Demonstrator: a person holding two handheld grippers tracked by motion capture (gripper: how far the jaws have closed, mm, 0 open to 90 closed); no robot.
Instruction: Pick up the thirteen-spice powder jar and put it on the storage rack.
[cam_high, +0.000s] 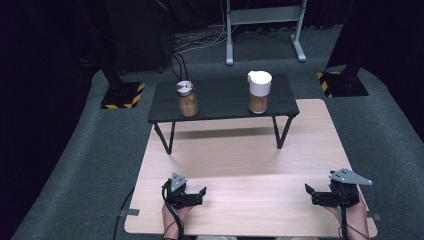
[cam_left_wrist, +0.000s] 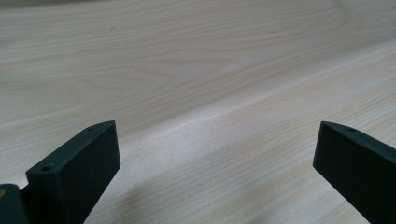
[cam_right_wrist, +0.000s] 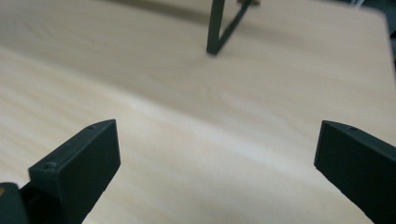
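Two jars of brown powder stand on a small black raised shelf (cam_high: 220, 100) at the far side of the wooden table (cam_high: 250, 160). The left jar (cam_high: 187, 99) has a silver lid; the right jar (cam_high: 259, 91) is taller, with a white lid. My left gripper (cam_high: 200, 192) rests low over the table near its front edge, jaws wide open with nothing between them (cam_left_wrist: 217, 154). My right gripper (cam_high: 309, 192) sits at the front right, also open and empty (cam_right_wrist: 217, 154). Both are far from the jars.
One black leg of the shelf (cam_right_wrist: 219, 28) stands ahead of my right gripper. Bare wood lies between the grippers and the shelf legs (cam_high: 167, 137). Grey carpet, black stands with yellow-striped bases (cam_high: 122, 95) and a metal frame (cam_high: 265, 30) lie beyond the table.
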